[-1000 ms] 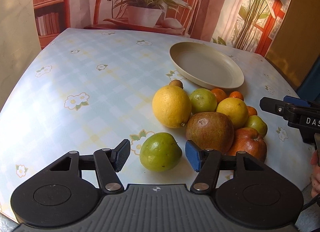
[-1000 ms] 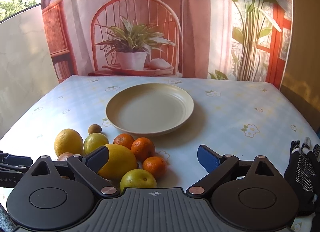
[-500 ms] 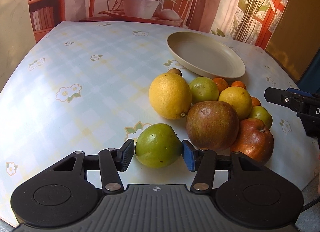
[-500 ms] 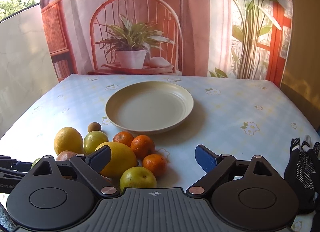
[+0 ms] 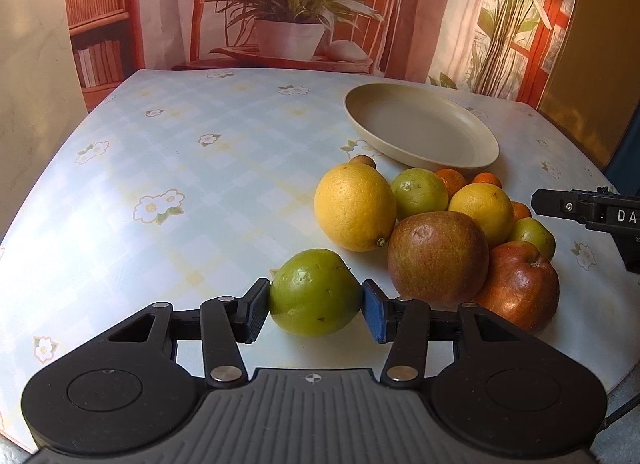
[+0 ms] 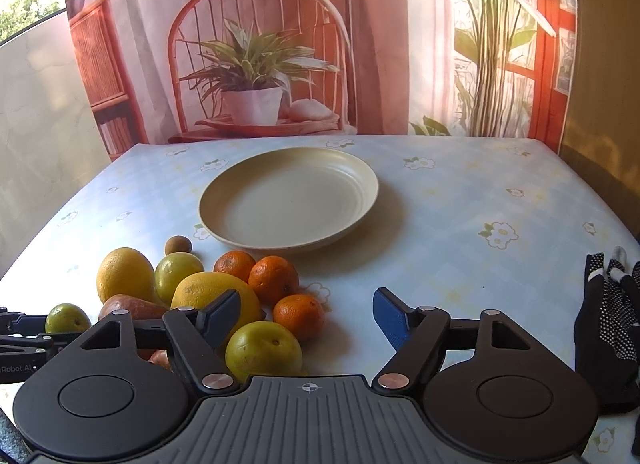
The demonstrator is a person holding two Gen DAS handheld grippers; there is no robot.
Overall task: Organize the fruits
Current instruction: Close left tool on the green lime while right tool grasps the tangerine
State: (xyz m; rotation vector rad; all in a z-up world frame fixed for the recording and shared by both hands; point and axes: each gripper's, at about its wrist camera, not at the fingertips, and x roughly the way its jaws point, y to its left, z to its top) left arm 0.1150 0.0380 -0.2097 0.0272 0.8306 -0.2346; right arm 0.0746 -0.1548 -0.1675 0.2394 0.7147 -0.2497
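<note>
between the blue pads of the left gripper [image 5: 315, 308], a round green fruit [image 5: 314, 298] is being clamped on the flowered tablecloth [image 5: 192, 191], so lifting it to the cream plate [image 5: 420, 129] ahead-right seems next, while the right gripper [image 6: 307, 314] is idling agape.

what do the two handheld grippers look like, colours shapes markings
Both are matte black linkage grippers with two round disc housings, silver pivot pins and a ribbed grey centre plate bearing a small crosshair mark. The left gripper and right gripper each carry flat blue pads on their fingertips. Seen side-on, the right gripper shows white letters "DA", the left "Robot.AI". A black cable trails at the left view's lower right.
</note>
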